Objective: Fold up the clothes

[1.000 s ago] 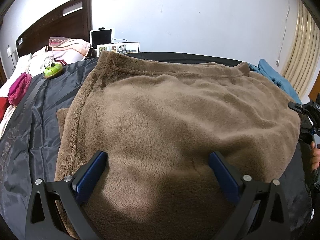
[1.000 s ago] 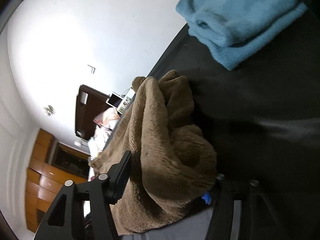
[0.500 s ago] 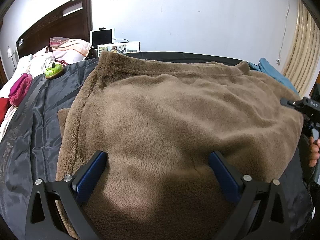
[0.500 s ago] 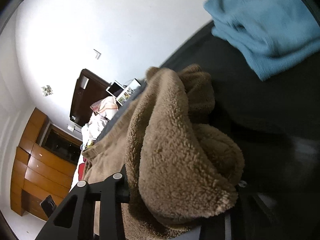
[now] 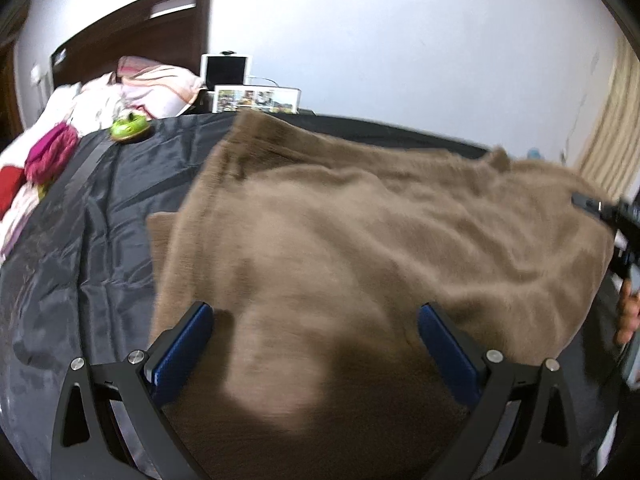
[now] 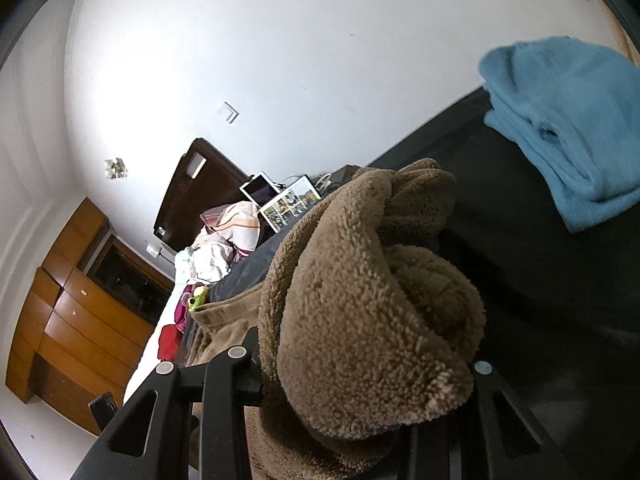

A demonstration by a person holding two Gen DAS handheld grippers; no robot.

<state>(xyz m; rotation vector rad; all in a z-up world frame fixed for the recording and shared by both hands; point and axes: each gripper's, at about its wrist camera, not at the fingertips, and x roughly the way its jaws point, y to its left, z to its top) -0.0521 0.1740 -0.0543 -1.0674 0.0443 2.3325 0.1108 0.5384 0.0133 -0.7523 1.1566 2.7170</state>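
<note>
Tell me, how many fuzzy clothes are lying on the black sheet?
2. The brown fleece garment is spread across the middle, one bunched edge pinched in the right gripper. The folded blue garment sits beyond it near the wall. More clothes are piled on the bed, off the sheet.

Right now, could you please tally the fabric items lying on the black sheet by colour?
Brown: 1, the fuzzy brown fleece garment, its edge gripped by the right gripper
Blue: 1, the folded light-blue fleece garment
Total: 2
</note>
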